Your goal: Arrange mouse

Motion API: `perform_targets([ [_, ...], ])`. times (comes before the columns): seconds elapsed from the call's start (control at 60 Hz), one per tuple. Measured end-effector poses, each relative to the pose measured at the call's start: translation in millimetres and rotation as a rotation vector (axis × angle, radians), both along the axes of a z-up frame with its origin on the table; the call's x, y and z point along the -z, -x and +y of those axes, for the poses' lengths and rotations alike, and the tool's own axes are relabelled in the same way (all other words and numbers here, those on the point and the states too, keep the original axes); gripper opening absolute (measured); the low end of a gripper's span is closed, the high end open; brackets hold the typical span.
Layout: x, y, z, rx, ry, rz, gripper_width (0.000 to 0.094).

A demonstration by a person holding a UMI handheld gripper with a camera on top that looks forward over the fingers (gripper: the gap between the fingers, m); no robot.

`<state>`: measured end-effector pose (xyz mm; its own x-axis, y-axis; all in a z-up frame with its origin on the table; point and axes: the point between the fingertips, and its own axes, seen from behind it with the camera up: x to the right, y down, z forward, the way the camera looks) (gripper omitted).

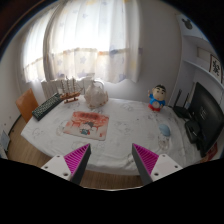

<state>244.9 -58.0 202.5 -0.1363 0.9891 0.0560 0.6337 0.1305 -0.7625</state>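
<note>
Gripper view: my claw [112,160] is spread wide, nothing between the fingers. Both pink pads [74,157] show at the bottom, well apart, with only the near wooden edge of the tabletop [120,140] in the gap. Claw hangs short of the tabletop, not touching anything on it.

Tabletop is covered with a white cloth. Straight ahead, beyond the fingers and a bit left of centre, lies a flat orange-pink book or packet [86,124]. Behind it, near the far edge, sits a whitish crumpled bag [95,94]. Left of that, a dark keyboard [47,106] lies at an angle along the far-left side, with a small wooden rack-like thing [68,94] just beside it; can't make out what it is. An orange object [27,104] sits at the far-left end, past the keyboard.

On the right side, near the far edge, stands a small doll figure [157,99] with a black top, red middle and yellow base. Closer to me and further right, a small pale bluish rounded thing [165,130] rests on the cloth; this is likely the mouse, but it's too small to be sure. It's beyond my right finger and well apart from the claw. Dark monitor [208,118] at the far right end.

Background: white curtains [95,40] over a bright window.
</note>
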Motion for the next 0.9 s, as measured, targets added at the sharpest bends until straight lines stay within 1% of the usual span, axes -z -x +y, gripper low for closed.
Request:
perform_targets([
  [0.167,7.1,3.6,50.1,0.079,-0.025,-0.001,0.0856],
  [0.35,25.1,4.3,136.4,0.162,-0.062,0.006,0.0854],
  [0.583,43.5,1.0,214.1,0.283,-0.06,0.019,0.0854],
  [0.683,53.2,6.5,235.6,0.302,-0.054,0.033,0.0851],
  [0.9,84.0,40.6,274.5,0.282,-0.041,0.092,0.0854],
])
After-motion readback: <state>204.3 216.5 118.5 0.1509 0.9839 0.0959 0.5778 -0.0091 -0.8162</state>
